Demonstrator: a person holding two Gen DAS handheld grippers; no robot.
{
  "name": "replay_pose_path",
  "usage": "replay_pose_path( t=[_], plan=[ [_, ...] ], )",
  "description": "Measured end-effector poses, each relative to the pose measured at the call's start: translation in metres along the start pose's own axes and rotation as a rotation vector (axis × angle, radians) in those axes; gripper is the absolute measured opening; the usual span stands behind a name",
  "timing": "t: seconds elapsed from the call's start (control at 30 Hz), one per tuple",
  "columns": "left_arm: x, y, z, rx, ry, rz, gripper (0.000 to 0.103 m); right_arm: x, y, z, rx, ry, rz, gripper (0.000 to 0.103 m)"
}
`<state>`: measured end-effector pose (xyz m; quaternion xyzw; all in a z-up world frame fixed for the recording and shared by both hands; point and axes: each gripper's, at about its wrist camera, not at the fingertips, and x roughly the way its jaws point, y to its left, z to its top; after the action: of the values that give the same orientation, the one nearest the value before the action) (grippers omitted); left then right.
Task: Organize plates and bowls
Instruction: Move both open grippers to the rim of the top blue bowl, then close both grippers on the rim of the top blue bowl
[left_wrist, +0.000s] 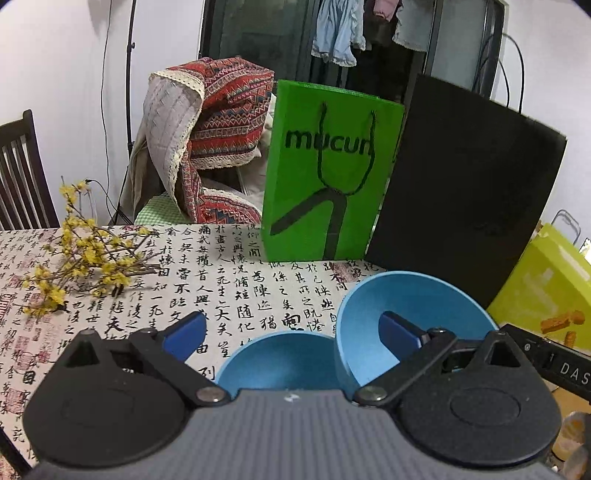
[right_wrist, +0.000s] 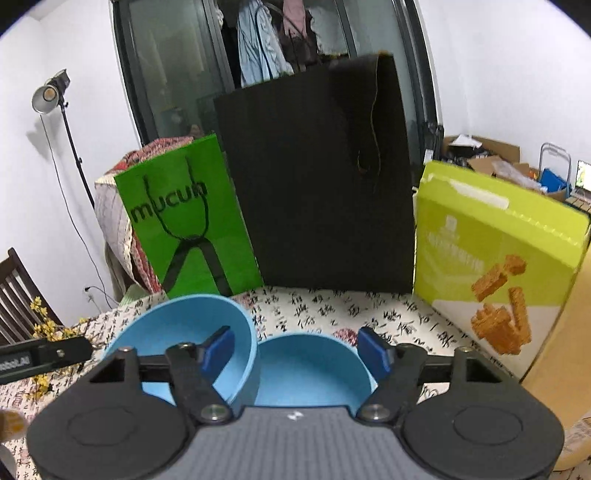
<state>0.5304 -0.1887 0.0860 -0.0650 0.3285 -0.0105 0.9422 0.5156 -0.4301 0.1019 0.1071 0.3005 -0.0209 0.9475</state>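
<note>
Jaws apart on the left gripper (left_wrist: 291, 334): the tilted bowl (left_wrist: 413, 317) leans just right of the flat bowl (left_wrist: 280, 360). Right gripper (right_wrist: 295, 349) jaws gape above the flat bowl (right_wrist: 314, 373), untouching.

Two bowls on the tablecloth (right_wrist: 388, 314), touching: tilted bowl (right_wrist: 192, 332) left of upright bowl (right_wrist: 314, 369). Behind the upright bowl stood a tall bag (right_wrist: 317, 184); lettered bag (right_wrist: 184, 229) to its left, carton (right_wrist: 491, 258) to its right. Flower sprig (left_wrist: 85, 266) lay far left
</note>
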Motion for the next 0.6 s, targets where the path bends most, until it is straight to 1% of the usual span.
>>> replay_pose_path(
  t=[0.03,0.1,0.23,0.27,0.3,0.33,0.4,0.43,0.47,0.5,0.53,0.57,0.6],
  plan=[
    [0.005,-0.001,-0.001,0.001,0.007,-0.002,0.097,0.003,0.001,-0.001,-0.002,0.006,0.001,0.067],
    [0.013,-0.004,-0.002,-0.003,0.026,-0.015,0.086,0.011,0.005,-0.002,0.000,0.028,0.002,0.058],
    [0.025,-0.008,-0.006,-0.030,0.045,-0.013,0.075,0.027,0.015,-0.005,-0.007,0.069,-0.019,0.051],
    [0.027,-0.010,-0.007,-0.033,0.050,-0.012,0.069,0.030,0.017,-0.006,-0.009,0.077,-0.024,0.048],
    [0.030,-0.011,-0.008,-0.037,0.057,-0.015,0.060,0.034,0.020,-0.007,-0.008,0.090,-0.032,0.042],
    [0.032,-0.012,-0.008,-0.043,0.063,-0.021,0.054,0.037,0.021,-0.007,-0.005,0.101,-0.037,0.039],
    [0.035,-0.012,-0.009,-0.054,0.076,-0.040,0.033,0.040,0.024,-0.008,0.006,0.121,-0.040,0.028],
    [0.035,-0.013,-0.009,-0.056,0.076,-0.051,0.028,0.041,0.024,-0.009,0.009,0.127,-0.045,0.025],
    [0.034,-0.013,-0.009,-0.058,0.073,-0.060,0.022,0.042,0.025,-0.009,0.014,0.131,-0.046,0.018],
    [0.033,-0.014,-0.010,-0.062,0.070,-0.068,0.017,0.042,0.026,-0.010,0.024,0.133,-0.041,0.013],
    [0.032,-0.014,-0.010,-0.063,0.066,-0.077,0.014,0.041,0.026,-0.010,0.032,0.134,-0.036,0.012],
    [0.031,-0.015,-0.010,-0.064,0.061,-0.085,0.010,0.039,0.028,-0.010,0.040,0.133,-0.030,0.008],
    [0.029,-0.016,-0.010,-0.064,0.057,-0.089,0.009,0.038,0.029,-0.011,0.044,0.128,-0.028,0.007]
  ],
)
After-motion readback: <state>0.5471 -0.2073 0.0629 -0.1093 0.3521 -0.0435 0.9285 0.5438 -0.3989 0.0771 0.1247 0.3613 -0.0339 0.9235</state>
